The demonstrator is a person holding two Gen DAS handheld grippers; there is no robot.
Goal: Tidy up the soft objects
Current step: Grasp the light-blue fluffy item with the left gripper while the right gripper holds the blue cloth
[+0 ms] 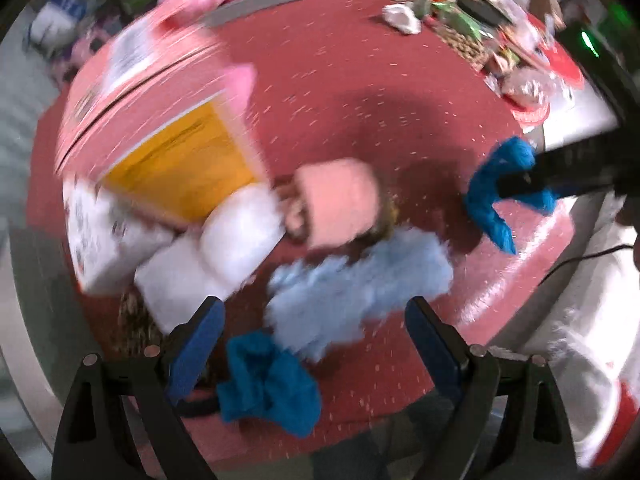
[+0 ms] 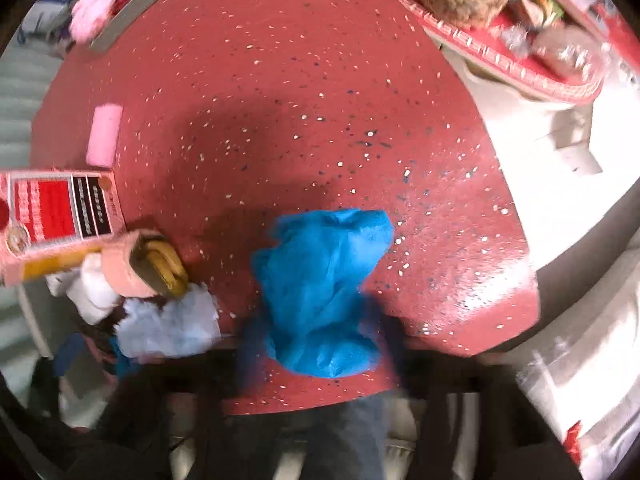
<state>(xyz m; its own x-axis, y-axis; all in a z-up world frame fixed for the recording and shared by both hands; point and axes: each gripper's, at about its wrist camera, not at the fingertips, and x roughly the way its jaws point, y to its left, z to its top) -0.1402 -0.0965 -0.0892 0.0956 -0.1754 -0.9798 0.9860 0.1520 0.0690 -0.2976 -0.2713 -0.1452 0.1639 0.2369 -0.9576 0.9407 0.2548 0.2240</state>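
My left gripper (image 1: 314, 320) is open and empty above a red speckled table (image 1: 340, 92). A fluffy light blue cloth (image 1: 352, 292) lies between its fingers, a crumpled blue cloth (image 1: 270, 384) just below. Behind lie a peach sponge (image 1: 340, 200) and white soft blocks (image 1: 236, 236). My right gripper (image 2: 320, 336) is shut on a bright blue cloth (image 2: 320, 288), held above the table; this also shows in the left wrist view (image 1: 500, 188). The view is blurred.
A pink box with an orange inside (image 1: 172, 160) lies open at the left. A red tray (image 2: 500, 56) with a brown sponge and clutter sits far right. A pink sponge (image 2: 105, 134) lies far left. The table's front edge is near me.
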